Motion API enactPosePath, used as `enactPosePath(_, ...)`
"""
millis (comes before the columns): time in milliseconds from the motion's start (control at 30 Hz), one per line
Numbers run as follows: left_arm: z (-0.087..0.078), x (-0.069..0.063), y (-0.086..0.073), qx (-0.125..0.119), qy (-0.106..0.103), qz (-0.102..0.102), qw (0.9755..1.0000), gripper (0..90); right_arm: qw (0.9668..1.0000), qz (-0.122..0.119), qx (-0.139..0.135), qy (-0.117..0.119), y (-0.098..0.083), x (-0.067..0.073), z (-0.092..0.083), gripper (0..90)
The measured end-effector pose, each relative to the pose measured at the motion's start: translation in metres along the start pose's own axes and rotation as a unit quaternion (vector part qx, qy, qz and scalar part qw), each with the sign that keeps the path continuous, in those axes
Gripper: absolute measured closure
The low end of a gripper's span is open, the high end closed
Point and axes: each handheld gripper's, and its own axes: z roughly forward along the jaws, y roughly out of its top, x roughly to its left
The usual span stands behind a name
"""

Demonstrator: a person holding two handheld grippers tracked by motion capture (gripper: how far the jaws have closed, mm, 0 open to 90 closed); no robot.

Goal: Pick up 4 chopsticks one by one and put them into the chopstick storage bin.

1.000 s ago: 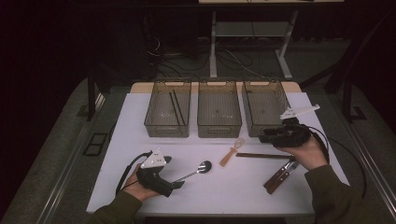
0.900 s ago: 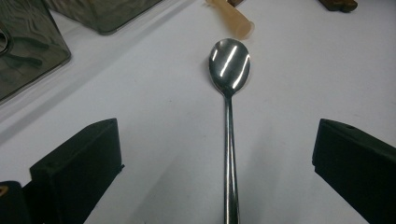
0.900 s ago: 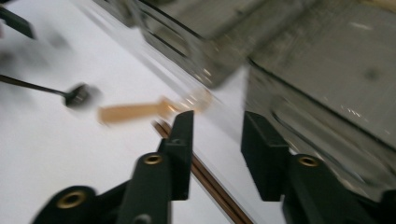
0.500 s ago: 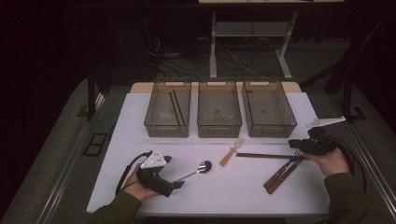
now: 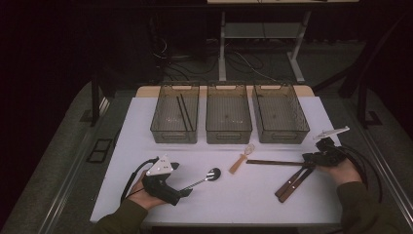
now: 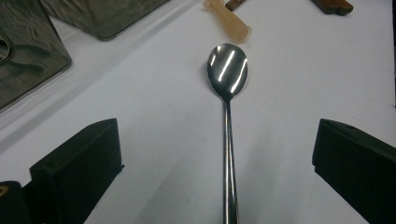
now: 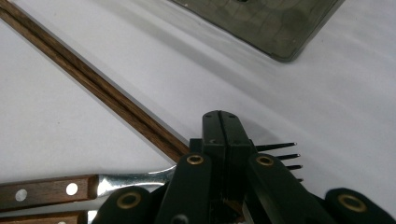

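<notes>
Steel tines and a wooden, riveted handle: that is the fork (image 7: 116,182) under my right claw (image 7: 223,122), whose jaws have just been closing and now stand pressed together above the fork's neck; I cannot tell whether anything is pinched between them. In the right gripper view the tines stick out past the claw on one side and the handle, with two pale rivets, runs off on the other. A second wooden handle (image 7: 42,218) lies just beside it. Brown wooden chopsticks (image 7: 88,81) run slantwise and pass under the claw, touching the fork's neck.

My left claw (image 6: 219,163) stands wide apart, and a shiny metal spoon (image 6: 227,74) lies between the jaws, untouched, bowl pointing away. Just beyond the spoon's bowl lies a pale tan-handled utensil (image 5: 240,160).

The worktop (image 5: 234,200) is a plain white sheet; around it the room is dark, with cables on the floor and the legs of a white desk (image 5: 263,44) beyond.

Counted: three smoky see-through bins (image 5: 229,114) in a row on the far side of the spoon, the leftmost holding dark sticks (image 5: 183,111); one spoon, one fork, two wooden handles side by side, one tan utensil.
</notes>
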Motion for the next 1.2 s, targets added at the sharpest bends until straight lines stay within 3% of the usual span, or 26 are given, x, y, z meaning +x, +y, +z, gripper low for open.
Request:
enactPosePath(633,0.001,0.0,0.0,0.001,-0.002,0.0,1.0,0.3,0.9999,-0.004,0.012,0.009,-0.004,0.004,-0.002,89.4)
enactPosePath(1200,0.001,0.0,0.0,0.002,-0.003,0.0,1.0,0.3,0.999,-0.019,0.012,0.039,-0.017,0.017,-0.01,89.4)
